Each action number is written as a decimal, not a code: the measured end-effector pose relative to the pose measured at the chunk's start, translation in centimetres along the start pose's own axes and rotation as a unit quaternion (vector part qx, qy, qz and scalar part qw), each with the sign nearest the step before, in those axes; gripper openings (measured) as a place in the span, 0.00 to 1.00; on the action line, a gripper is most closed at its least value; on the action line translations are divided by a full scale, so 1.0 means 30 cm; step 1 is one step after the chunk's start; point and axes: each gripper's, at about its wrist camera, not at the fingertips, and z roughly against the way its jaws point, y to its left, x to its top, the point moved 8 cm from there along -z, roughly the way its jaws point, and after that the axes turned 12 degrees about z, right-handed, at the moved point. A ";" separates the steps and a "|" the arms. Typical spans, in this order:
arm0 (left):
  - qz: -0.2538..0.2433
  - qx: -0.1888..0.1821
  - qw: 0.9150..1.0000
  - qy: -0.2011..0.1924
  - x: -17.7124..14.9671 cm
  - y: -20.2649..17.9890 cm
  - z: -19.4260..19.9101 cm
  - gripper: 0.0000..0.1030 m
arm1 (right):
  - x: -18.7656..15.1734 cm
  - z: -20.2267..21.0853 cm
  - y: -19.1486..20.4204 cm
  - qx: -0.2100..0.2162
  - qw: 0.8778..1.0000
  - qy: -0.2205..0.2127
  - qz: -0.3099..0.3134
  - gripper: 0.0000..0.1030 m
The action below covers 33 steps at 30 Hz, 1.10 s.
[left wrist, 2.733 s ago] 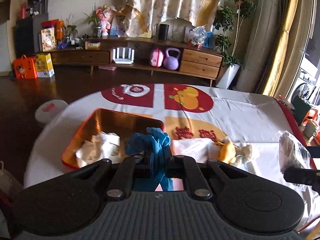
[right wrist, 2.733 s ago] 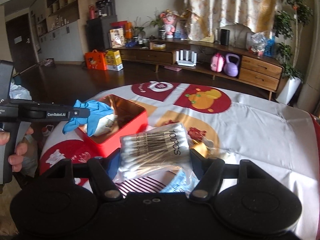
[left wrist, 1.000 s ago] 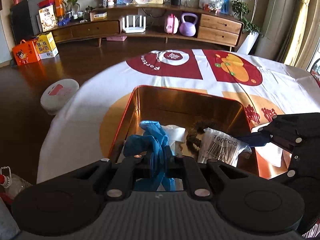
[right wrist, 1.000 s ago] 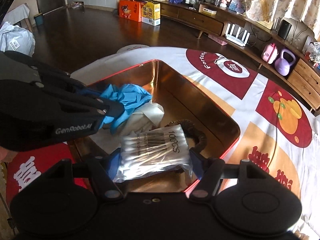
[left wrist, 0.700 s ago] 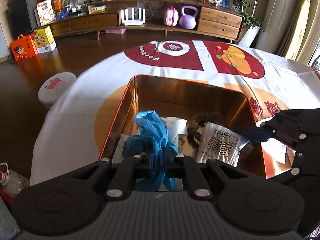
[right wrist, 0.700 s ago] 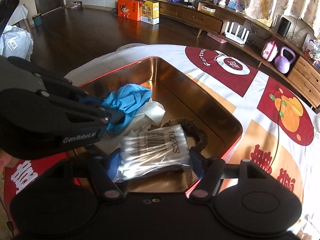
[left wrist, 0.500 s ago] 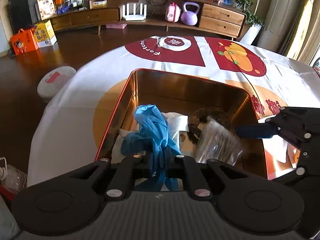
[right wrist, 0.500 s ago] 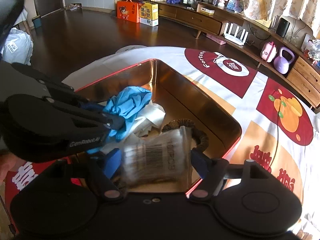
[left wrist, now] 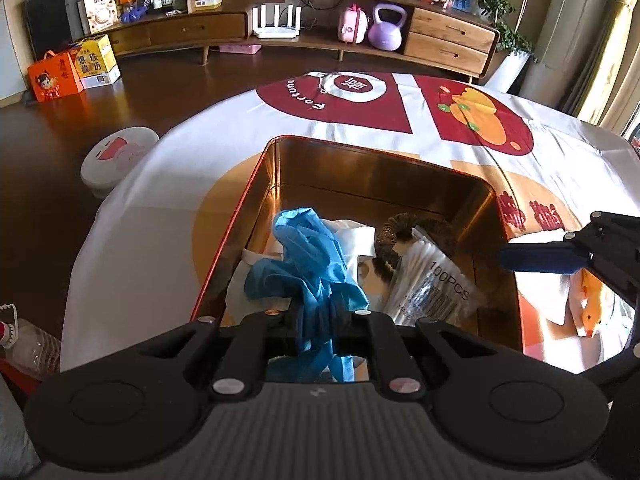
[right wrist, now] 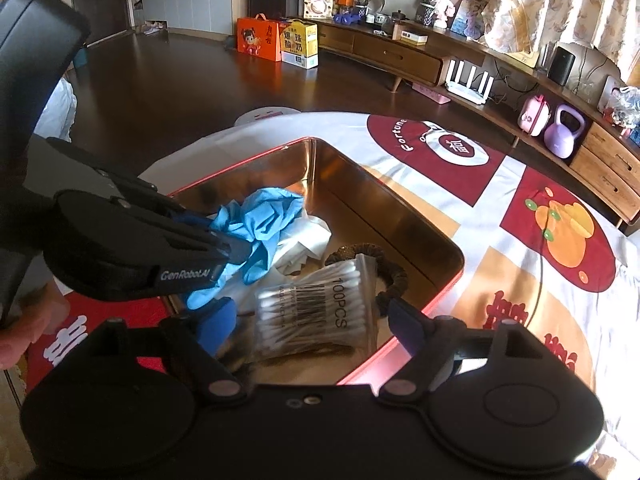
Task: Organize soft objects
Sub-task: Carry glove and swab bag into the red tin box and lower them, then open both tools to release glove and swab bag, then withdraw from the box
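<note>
The tin box (left wrist: pixel 360 168) is glossy metal, its inner walls mirror-bright and coppery, with a red lacquered rim; the cloth (left wrist: pixel 168 216) over the bench is matt white fabric printed in red and orange. Inside lie a crumpled blue glove (left wrist: pixel 308 256) of thin, slightly shiny rubber and a crinkly clear plastic pack of cotton swabs (right wrist: pixel 320 304). Both tongs are matt black plastic, and the floor (right wrist: pixel 168 92) is dark polished wood.
</note>
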 end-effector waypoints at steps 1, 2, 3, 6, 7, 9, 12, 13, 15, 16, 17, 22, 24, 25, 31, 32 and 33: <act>0.000 0.000 1.000 -0.001 0.000 -0.001 0.005 0.13 | 0.000 0.008 0.000 -0.001 1.000 -0.002 -0.001 0.81; 0.000 -0.001 1.000 -0.002 -0.001 -0.003 0.011 0.15 | 0.000 0.016 -0.002 -0.002 1.000 -0.004 -0.002 0.81; 0.000 -0.001 1.000 -0.004 0.000 -0.004 0.017 0.17 | 0.000 0.025 -0.004 -0.002 1.000 -0.007 -0.003 0.81; 0.004 0.001 1.000 -0.015 0.003 -0.004 0.045 0.32 | 0.001 0.058 -0.009 -0.004 1.000 -0.018 -0.008 0.81; 0.004 0.000 1.000 -0.020 0.005 -0.006 0.057 0.48 | 0.002 0.070 -0.011 -0.004 1.000 -0.022 -0.009 0.82; 0.004 0.000 1.000 -0.030 0.009 -0.010 0.080 0.75 | 0.002 0.091 -0.014 -0.005 1.000 -0.028 -0.011 0.82; 0.003 -0.001 0.999 -0.041 0.012 -0.020 0.113 0.75 | 0.000 0.122 -0.020 -0.007 0.999 -0.035 -0.017 0.83; 0.004 -0.003 0.999 -0.043 0.011 -0.023 0.123 0.75 | -0.001 0.135 -0.022 -0.006 0.999 -0.038 -0.020 0.83; 0.003 -0.007 0.999 -0.046 0.009 -0.030 0.144 0.75 | -0.006 0.162 -0.024 -0.003 0.999 -0.045 -0.023 0.84; 0.002 -0.007 0.999 -0.049 0.008 -0.034 0.155 0.75 | -0.009 0.177 -0.024 -0.003 0.999 -0.049 -0.024 0.85; 0.000 -0.007 0.999 -0.051 0.007 -0.038 0.165 0.75 | -0.013 0.192 -0.024 -0.003 0.998 -0.053 -0.024 0.86; 0.000 -0.016 0.998 -0.061 -0.007 -0.060 0.223 0.75 | -0.037 0.273 -0.031 -0.003 0.997 -0.068 -0.032 0.87; 0.000 -0.020 0.998 -0.064 -0.015 -0.070 0.249 0.75 | -0.049 0.306 -0.039 -0.002 0.996 -0.075 -0.039 0.88; -0.001 -0.021 0.998 -0.067 -0.018 -0.075 0.263 0.75 | -0.055 0.325 -0.046 0.000 0.996 -0.080 -0.043 0.88; -0.014 -0.034 0.996 -0.087 -0.039 -0.126 0.350 0.75 | -0.091 0.439 -0.083 -0.006 0.991 -0.109 -0.073 0.92; -0.015 -0.037 0.995 -0.090 -0.043 -0.135 0.364 0.75 | -0.098 0.456 -0.088 -0.008 0.991 -0.114 -0.075 0.93; -0.016 -0.040 0.995 -0.094 -0.048 -0.145 0.380 0.75 | -0.106 0.473 -0.093 -0.011 0.990 -0.119 -0.079 0.94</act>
